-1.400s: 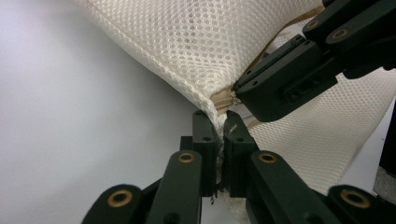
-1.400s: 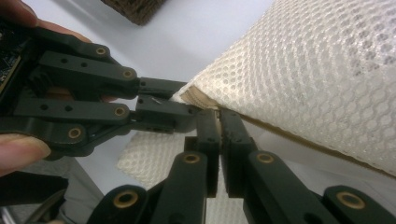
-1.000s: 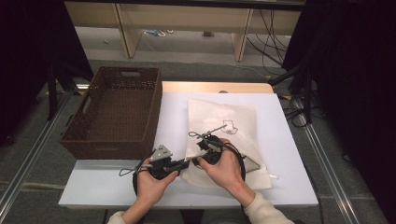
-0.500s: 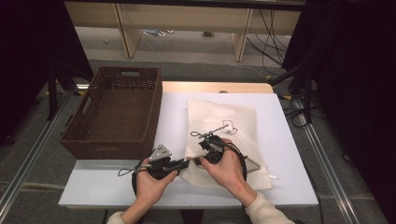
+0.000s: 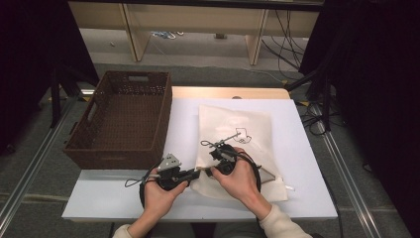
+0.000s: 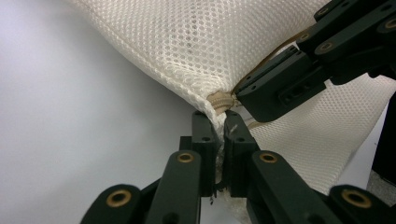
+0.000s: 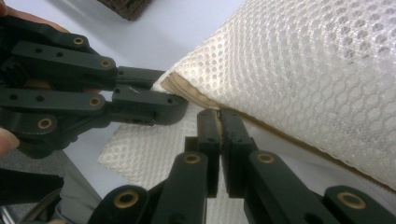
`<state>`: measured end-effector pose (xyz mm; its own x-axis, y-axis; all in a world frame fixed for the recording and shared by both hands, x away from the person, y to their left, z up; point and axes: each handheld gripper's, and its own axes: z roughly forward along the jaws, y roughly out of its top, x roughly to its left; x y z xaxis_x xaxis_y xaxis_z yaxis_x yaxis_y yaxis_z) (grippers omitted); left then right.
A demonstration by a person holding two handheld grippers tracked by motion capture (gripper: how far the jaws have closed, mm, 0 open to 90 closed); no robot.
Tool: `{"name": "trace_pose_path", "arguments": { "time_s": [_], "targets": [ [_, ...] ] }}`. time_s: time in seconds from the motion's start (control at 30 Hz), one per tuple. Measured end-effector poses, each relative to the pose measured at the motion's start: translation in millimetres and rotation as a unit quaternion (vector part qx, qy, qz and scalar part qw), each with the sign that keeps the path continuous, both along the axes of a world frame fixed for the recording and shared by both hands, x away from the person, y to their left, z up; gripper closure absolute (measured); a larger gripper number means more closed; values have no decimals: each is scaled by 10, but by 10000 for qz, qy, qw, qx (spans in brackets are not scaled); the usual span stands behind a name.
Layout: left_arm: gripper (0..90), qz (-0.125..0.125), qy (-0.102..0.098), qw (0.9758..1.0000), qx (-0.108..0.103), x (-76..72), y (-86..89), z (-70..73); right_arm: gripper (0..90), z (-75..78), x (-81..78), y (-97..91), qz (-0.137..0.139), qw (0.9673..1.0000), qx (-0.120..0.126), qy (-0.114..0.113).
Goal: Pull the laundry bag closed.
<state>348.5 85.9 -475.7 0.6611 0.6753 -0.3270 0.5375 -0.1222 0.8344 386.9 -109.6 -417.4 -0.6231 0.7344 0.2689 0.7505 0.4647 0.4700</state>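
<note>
A: So, count it off: you have one mesh bag (image 5: 237,134), one wicker basket (image 5: 124,116), one white table (image 5: 307,198), and two grippers.

B: Where does the bag lie?

A: Flat on the table, just right of the basket, with its near left corner lifted between your hands. It is cream netting with small round holes, a tan zipper (image 7: 187,91) along the edge, and a dark drawing printed near its middle.

B: And my tongs?

A: Your left gripper (image 6: 219,128) is clenched on the bag's corner, netting pinched between its jaws right by the zipper's end. Your right gripper (image 7: 219,116) is clenched too, nipping the zipper edge just beside the left one. The two sets of jaws nearly touch.
</note>
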Motion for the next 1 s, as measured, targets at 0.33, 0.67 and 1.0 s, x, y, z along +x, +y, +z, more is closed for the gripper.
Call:
{"name": "trace_pose_path", "arguments": {
  "time_s": [0.33, 0.67, 1.0],
  "targets": [
    [851, 2, -5, 10000, -6, -1, -8, 21, 885, 27, 9, -34, -98, 9999, 58, 69],
    [851, -45, 59, 9999, -116, 11, -4, 19, 885, 32, -2, -28, -201, 9997, 71, 133],
    [852, -44, 119, 9998, -133, 24, 14, 19, 885, 16, 17, -57, -242, 9997, -33, 28]
  ]
}}
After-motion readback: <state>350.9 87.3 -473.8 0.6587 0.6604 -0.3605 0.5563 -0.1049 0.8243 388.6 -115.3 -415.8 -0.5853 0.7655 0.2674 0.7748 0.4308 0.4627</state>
